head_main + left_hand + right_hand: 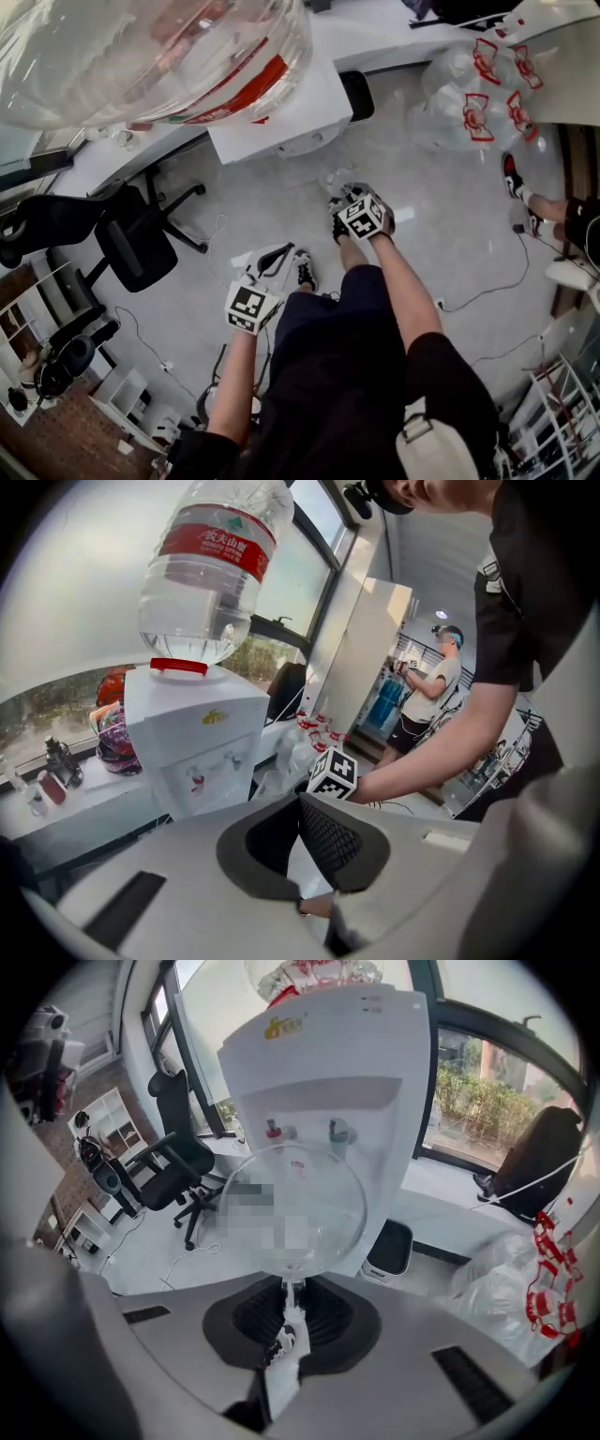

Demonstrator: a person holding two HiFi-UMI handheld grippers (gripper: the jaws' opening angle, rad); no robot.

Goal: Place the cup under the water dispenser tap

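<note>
Short of the dispenser (319,1063), facing its 2 taps (274,1131), the clear cup (295,1213) hangs pinched by its wall in the right gripper (291,1296). The left gripper (301,804), off to the dispenser's side, has its jaws together on nothing. What seems left is setting the cup beneath a tap.

Bright daylight from windows (487,1082) behind water dispenser (328,1072); soft shadows, evenly lit floor (441,234). Gripper views fisheye, bent edges, dark corners, near foreground soft. Glare on water bottle (141,56) and clear cup (333,1208); bottle blurry in head view.
</note>
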